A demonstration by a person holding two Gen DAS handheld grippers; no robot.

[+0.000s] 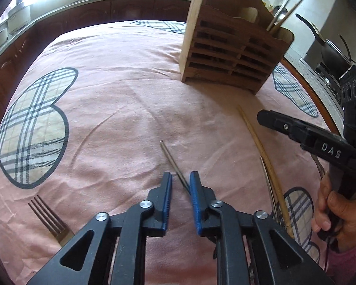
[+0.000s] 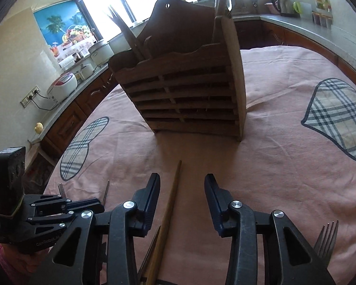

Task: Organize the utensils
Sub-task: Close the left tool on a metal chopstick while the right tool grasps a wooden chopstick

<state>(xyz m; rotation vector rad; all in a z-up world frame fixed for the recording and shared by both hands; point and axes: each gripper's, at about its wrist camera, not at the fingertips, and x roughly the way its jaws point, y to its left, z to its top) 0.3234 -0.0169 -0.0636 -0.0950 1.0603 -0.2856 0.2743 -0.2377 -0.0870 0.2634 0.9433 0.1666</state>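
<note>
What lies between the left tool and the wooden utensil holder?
Only bare pink cloth, beyond the thin metal chopstick between the left tool fingers; holder, left wrist view.

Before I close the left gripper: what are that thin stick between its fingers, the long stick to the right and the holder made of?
The thin stick looks like metal: grey, very slim, with a glint at its tip. The long stick looks like bamboo or pale wood: matte, yellowish tan. The holder is unpainted wood, with bare slats and visible grain. The left gripper is open around the thin stick.
</note>
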